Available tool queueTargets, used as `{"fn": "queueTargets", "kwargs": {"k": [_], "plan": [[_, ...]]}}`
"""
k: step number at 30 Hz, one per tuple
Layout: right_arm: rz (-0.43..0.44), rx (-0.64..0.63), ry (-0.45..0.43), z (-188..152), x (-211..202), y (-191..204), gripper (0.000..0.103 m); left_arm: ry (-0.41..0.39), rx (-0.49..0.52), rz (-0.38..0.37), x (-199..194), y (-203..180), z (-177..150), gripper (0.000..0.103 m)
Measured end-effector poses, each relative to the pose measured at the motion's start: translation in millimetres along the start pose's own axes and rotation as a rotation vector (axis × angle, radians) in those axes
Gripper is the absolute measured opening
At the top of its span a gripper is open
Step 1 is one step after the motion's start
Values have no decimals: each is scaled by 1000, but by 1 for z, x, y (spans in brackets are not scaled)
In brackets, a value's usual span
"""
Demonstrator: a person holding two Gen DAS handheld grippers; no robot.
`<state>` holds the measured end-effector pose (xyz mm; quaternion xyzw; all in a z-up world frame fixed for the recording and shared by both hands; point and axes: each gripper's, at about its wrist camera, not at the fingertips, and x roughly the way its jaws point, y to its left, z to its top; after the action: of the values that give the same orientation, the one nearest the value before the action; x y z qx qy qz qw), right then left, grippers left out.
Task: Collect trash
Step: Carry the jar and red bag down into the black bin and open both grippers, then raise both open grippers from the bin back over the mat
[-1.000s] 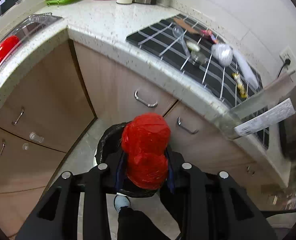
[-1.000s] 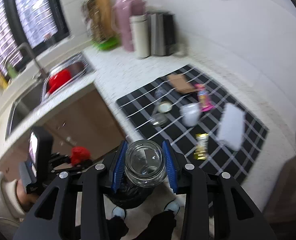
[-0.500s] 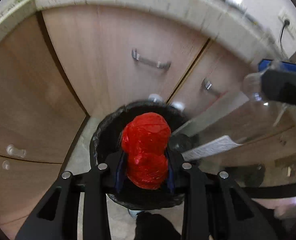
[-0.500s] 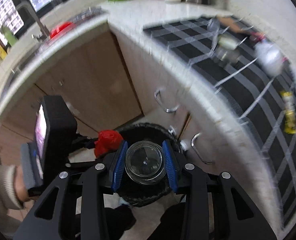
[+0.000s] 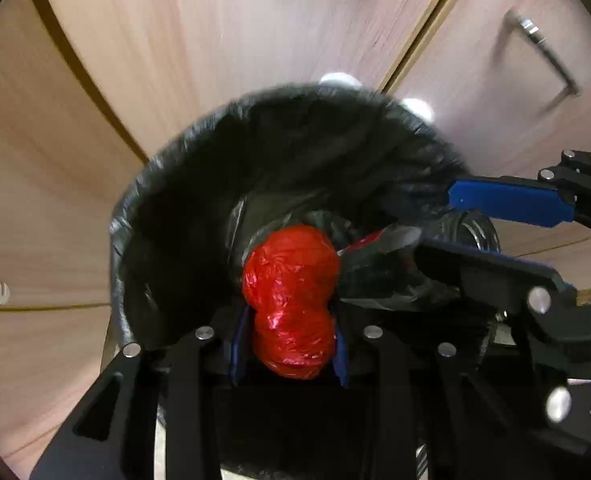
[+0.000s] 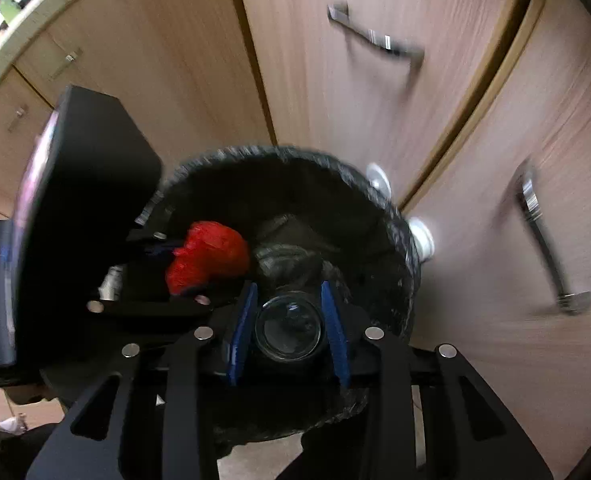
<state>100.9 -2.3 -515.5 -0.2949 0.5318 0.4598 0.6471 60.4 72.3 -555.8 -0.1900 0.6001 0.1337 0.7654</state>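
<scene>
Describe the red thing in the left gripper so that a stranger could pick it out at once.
Look below the wooden cabinet doors for the round bin with the black liner. Over its opening, the left gripper pinches a crumpled red plastic bundle, squeezed in at the waist. Its neighbour, the jar in the right gripper, is clear glass; only the bundle is red and crinkled.

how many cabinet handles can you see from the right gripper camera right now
4. One bar handle is on the door above the bin, one on the door to its right, and two small ones sit far left under the counter. Others may be hidden.
</scene>
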Motion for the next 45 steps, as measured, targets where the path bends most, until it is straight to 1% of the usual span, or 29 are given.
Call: {"fn": "queueTargets", "kwargs": {"k": [1, 3, 5, 6, 7, 8, 9, 10, 11, 12, 14, 18, 19, 21, 24, 27, 35, 38, 40, 45], "plan": [[16, 7, -10, 0, 1, -2, 0, 4, -7, 1, 3, 0, 0, 32], [19, -4, -33, 3, -2, -4, 0, 2, -8, 1, 5, 3, -2, 33], [28, -19, -31, 4, -3, -2, 0, 1, -6, -1, 6, 2, -3, 33], [31, -16, -25, 4, -3, -2, 1, 10, -13, -2, 7, 3, -3, 36], [38, -5, -21, 3, -5, -4, 4, 16, -23, -5, 6, 6, -3, 41], [48, 9, -16, 2, -7, -7, 7, 18, -29, -6, 0, 6, -4, 44], [54, 25, -15, 1, -10, -9, 17, 18, -38, -2, -4, 6, -3, 53], [58, 46, -17, 0, -16, -13, 30, 19, -46, -2, -6, 4, -2, 58], [63, 59, -15, 0, -22, -17, 38, 13, -56, -13, -12, 6, -2, 58], [76, 63, -14, -1, -27, -18, 41, 9, -56, -15, -16, 4, 0, 59], [87, 37, -29, -1, -44, -19, 41, 4, -45, -3, -25, 2, 0, 62], [81, 4, -37, 1, -68, -24, 42, -16, -45, 4, -48, 3, 5, 62], [72, -3, -40, 2, -79, -26, 42, -22, -50, 4, -55, 3, 6, 62], [70, 5, -47, 4, -102, -32, 42, -35, -65, 8, -72, 5, 6, 62], [58, 6, -57, 6, -125, -35, 42, -54, -83, 12, -97, 6, 5, 62], [57, -22, -64, 8, -153, -30, 42, -73, -99, 10, -123, 5, 2, 62], [93, -86, -97, 7, -206, -9, 42, -133, -146, 10, -180, -6, 1, 62], [101, -148, -111, 10, -227, -5, 42, -171, -156, 6, -202, -14, 8, 62], [94, -165, -122, 12, -241, -6, 42, -194, -150, 9, -215, -19, 15, 62], [68, -166, -154, 20, -266, -27, 42, -251, -154, 5, -244, -29, 35, 62]]}}
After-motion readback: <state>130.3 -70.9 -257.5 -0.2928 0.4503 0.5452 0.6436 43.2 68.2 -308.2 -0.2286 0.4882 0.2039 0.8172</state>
